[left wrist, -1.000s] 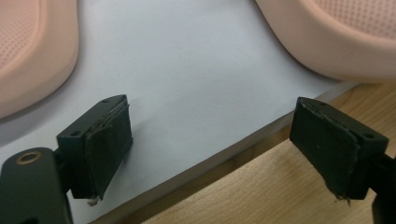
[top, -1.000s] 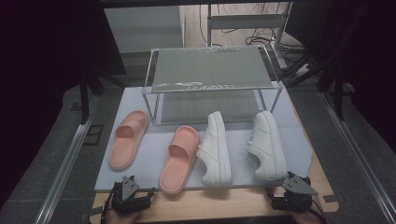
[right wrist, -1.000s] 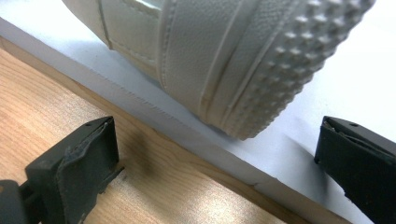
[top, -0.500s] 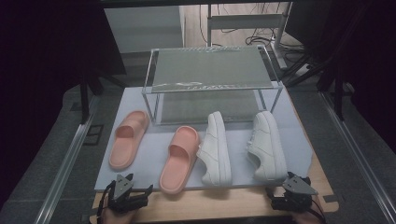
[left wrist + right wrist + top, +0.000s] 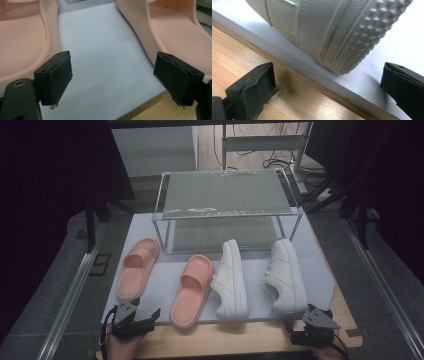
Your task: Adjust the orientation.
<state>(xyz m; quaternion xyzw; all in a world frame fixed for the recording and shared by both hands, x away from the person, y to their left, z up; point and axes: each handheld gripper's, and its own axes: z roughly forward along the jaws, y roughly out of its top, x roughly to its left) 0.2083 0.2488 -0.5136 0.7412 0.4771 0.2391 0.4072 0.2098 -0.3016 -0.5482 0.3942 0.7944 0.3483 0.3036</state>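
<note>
Two pink slippers (image 5: 137,267) (image 5: 192,290) and two white sneakers (image 5: 231,277) (image 5: 286,275) lie in a row on a pale mat (image 5: 165,290), toes pointing away. My left gripper (image 5: 145,309) is open at the mat's near edge, facing the gap between the slippers. Its own view (image 5: 113,72) has bare mat (image 5: 100,45) between the jaws, with one slipper (image 5: 22,42) on the left and the other (image 5: 170,27) on the right. My right gripper (image 5: 302,317) is open just behind the right sneaker's heel (image 5: 337,30), with nothing between its jaws (image 5: 329,82).
A clear two-tier shoe rack (image 5: 225,195) stands behind the shoes at the back of the mat. The wooden table (image 5: 240,340) shows as a strip along the near side. Metal rails (image 5: 75,290) run down both sides, and there are cables on the floor beyond.
My left gripper has crept slightly forward toward the gap between the pink slippers. The right gripper and the shoes have stayed where they were.
</note>
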